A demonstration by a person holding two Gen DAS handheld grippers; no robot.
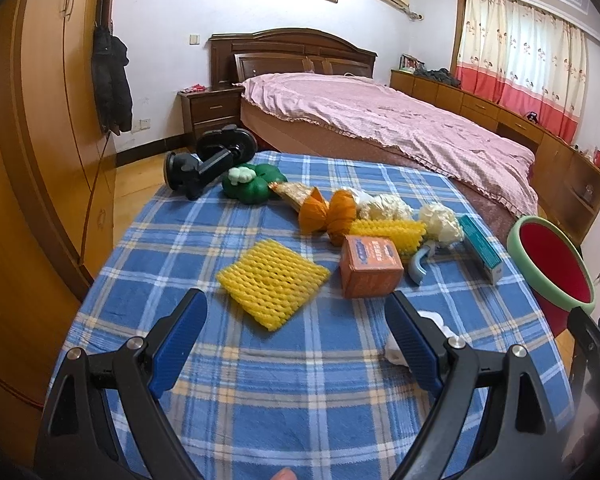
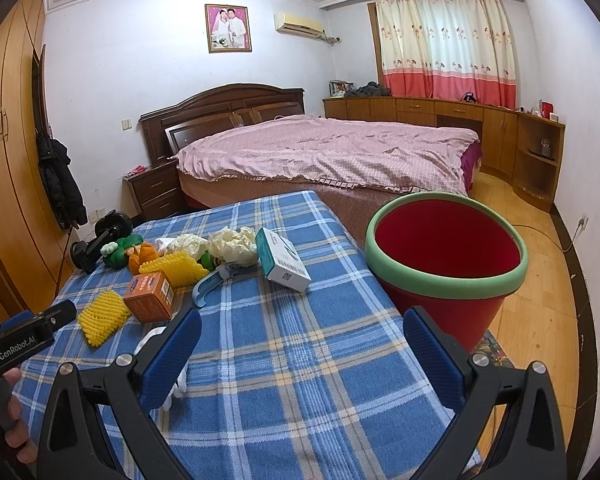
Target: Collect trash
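left wrist view: both tongs [image 1: 296, 344] [image 2: 300, 354] gape empty over plaid blanket [image 1: 300, 400] beside bed [image 1: 380, 120].

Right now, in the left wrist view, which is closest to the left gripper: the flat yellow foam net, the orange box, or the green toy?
1. Flat yellow foam net, just ahead of the fingers.
2. Orange cardboard box, to its right.
3. Green plush toy, far back left.
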